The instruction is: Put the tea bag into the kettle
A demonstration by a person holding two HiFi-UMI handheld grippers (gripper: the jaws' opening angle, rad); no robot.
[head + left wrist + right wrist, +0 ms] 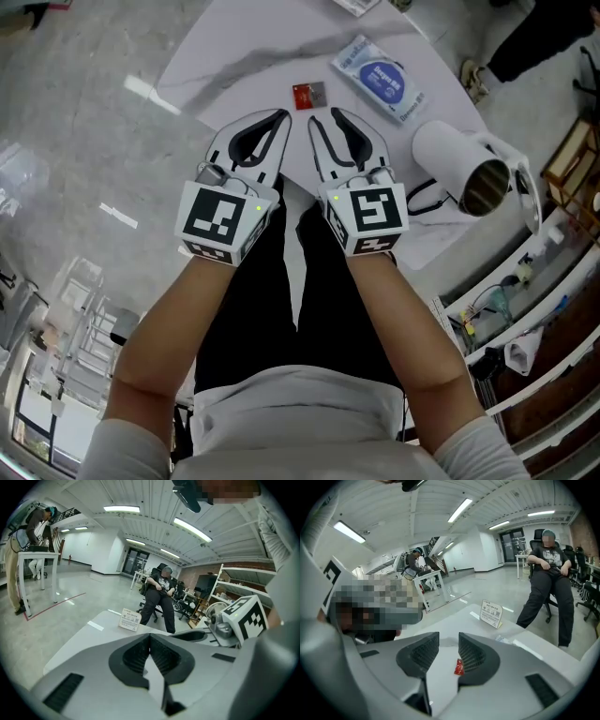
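Ahead of right gripper [326,115], tea bag [307,95], untouched

The table [216,56] runs off the head view's top edge, and its near side is hidden beneath the left gripper [281,114], the right gripper [323,115] and the person's legs. Print on the blue packet [380,80] and on the red tea bag [307,94] is too small to read. The kettle [455,159] shows only a dark mouth, so its inside cannot be made out. Lettering on the white card [491,613] seen from the right gripper view stays illegible.
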